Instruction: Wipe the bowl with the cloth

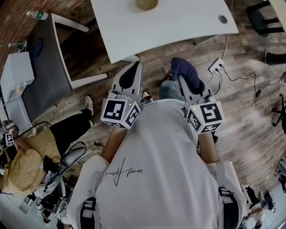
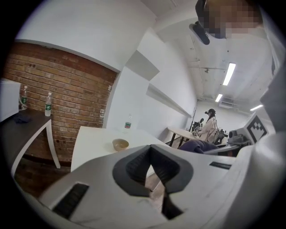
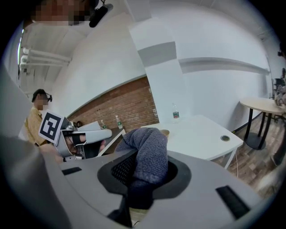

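Note:
A tan bowl (image 1: 146, 3) stands on the white table (image 1: 178, 22) at the far edge of the head view, well ahead of both grippers. My right gripper (image 1: 184, 74) is shut on a dark blue cloth (image 1: 186, 70), which bulges over its tips. In the right gripper view the cloth (image 3: 148, 152) fills the jaws and half hides the bowl (image 3: 165, 133). My left gripper (image 1: 133, 62) is shut with nothing in it, short of the table's near edge. Its own view shows the bowl (image 2: 120, 144) ahead on the table (image 2: 94, 143) and the cloth (image 2: 199, 145) off to the right.
A water bottle (image 2: 128, 124) stands on the white table behind the bowl. A dark side table (image 1: 44, 67) with bottles (image 1: 36, 14) is at left. A seated person (image 1: 27, 165) is at lower left. A power strip (image 1: 216, 66) and cables lie on the wooden floor at right.

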The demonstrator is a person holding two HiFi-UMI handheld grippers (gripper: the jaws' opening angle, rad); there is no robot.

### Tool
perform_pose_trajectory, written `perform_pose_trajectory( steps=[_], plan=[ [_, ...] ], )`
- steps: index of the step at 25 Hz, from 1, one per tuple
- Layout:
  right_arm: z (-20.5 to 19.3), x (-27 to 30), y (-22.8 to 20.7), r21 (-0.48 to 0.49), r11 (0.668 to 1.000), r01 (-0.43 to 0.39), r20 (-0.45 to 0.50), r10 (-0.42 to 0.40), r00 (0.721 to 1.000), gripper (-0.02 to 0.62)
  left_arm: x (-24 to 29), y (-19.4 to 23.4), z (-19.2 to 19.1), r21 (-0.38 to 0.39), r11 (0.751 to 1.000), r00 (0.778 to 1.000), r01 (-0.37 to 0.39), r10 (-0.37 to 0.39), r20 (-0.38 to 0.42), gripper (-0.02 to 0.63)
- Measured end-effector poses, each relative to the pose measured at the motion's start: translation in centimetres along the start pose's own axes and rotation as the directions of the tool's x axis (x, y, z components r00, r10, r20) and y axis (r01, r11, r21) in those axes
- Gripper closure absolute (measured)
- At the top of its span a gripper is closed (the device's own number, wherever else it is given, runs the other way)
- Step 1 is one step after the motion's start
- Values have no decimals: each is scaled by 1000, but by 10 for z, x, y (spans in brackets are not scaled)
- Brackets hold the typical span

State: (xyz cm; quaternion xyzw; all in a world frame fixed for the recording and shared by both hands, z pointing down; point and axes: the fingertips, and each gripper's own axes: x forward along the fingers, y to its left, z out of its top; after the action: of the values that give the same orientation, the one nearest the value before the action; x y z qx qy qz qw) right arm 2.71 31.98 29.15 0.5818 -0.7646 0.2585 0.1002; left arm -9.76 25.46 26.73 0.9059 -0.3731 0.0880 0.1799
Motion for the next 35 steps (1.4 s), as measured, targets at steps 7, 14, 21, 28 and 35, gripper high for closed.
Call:
perform_pose_trajectory(
  steps=[7,14,21,28,35],
  plan=[
    [23,13,-53,-7,998,-55,-10,54,998,525,57,-23,16,20,999,999,-33,33,-2,609],
    [24,17,-89,-5,994,-106,-56,106,993,525,91,-39,22,42,996,997,-81,81,4,609],
    [30,22,-103,-9,990,-139,-59,138,989,525,106,-44,24,70,990,993,-121,120,17,609],
    [39,37,-106,-22,986,-163,-62,162,985,525,120,-36,27,75,988,991,-135,134,17,611],
    [61,63,-119,-26,983,-179,-62,177,982,525,151,-26,51,133,981,989,-143,138,47,611]
  ],
)
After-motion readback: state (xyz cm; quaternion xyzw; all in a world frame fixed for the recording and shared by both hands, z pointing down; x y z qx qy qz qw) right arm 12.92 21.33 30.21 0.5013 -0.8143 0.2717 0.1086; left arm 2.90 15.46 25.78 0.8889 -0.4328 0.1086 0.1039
